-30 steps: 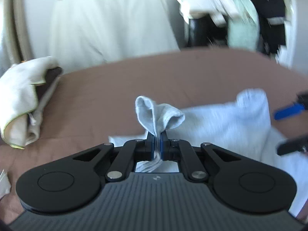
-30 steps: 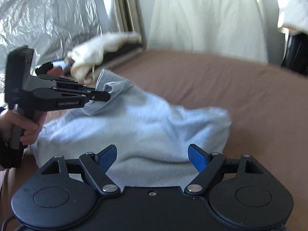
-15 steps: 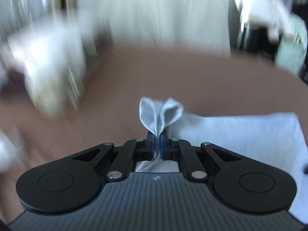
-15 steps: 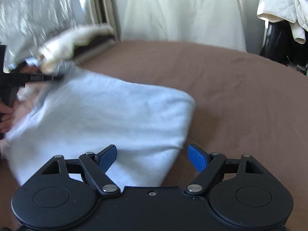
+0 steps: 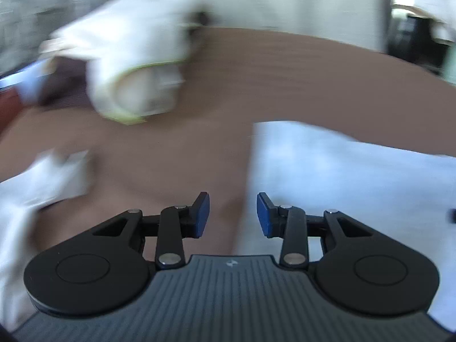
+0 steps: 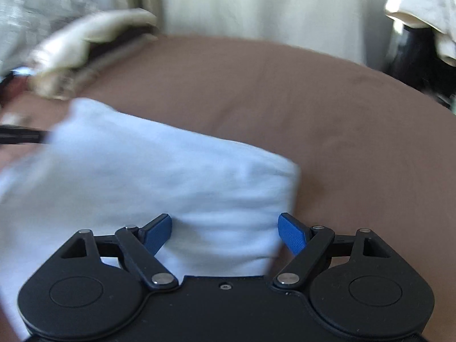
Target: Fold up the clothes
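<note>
A pale blue garment (image 6: 159, 176) lies folded flat on the brown surface (image 6: 327, 108). In the left wrist view it (image 5: 342, 182) lies to the right of my left gripper (image 5: 233, 215), which is open and empty over the brown surface at the garment's left edge. My right gripper (image 6: 225, 232) is open and empty, low over the garment's near right corner. The left gripper's black tip (image 6: 22, 136) shows at the left edge of the right wrist view, beside the garment.
A cream folded cloth (image 5: 131, 57) lies at the back left on a dark object. More white cloth (image 5: 34, 188) lies at the near left. A white curtain (image 6: 256, 8) hangs behind the surface, and a dark chair with clothes (image 6: 419, 42) stands at the right.
My left gripper let go of the garment's corner, opened and swung to the left. The garment settled flat. My right gripper stayed open near its right corner.
</note>
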`<act>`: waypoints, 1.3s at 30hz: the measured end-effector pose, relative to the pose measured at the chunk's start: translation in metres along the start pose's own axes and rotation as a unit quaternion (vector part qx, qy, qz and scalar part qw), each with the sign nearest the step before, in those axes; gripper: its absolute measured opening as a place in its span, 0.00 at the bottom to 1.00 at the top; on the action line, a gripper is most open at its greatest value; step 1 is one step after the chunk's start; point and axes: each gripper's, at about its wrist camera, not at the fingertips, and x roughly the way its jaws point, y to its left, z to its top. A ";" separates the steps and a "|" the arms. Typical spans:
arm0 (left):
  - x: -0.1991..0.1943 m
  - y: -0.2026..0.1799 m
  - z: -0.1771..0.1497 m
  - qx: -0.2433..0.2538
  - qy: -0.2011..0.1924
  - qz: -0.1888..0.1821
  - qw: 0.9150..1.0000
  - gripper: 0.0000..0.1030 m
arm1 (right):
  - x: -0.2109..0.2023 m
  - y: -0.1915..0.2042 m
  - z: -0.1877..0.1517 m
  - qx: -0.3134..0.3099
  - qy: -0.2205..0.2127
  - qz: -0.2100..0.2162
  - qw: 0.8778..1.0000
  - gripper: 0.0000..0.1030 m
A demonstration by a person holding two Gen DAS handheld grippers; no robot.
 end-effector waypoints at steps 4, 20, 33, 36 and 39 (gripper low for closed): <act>-0.013 0.049 -0.022 -0.105 0.054 -0.074 0.990 0.35 | -0.012 -0.006 -0.008 0.006 -0.023 -0.090 0.996 0.85; -0.054 0.045 -0.056 -0.126 0.087 -0.166 0.974 0.52 | -0.074 -0.028 -0.115 0.237 0.018 0.210 0.948 0.26; -0.065 0.033 -0.071 -0.093 0.074 -0.203 0.972 0.11 | -0.090 -0.024 -0.124 0.235 -0.004 0.135 0.963 0.25; -0.081 0.024 -0.067 -0.068 0.040 -0.190 0.979 0.09 | -0.089 -0.022 -0.128 0.229 -0.003 0.150 0.962 0.29; -0.100 0.029 -0.062 -0.083 0.011 -0.201 0.976 0.09 | -0.084 -0.019 -0.133 0.219 -0.009 0.155 0.963 0.29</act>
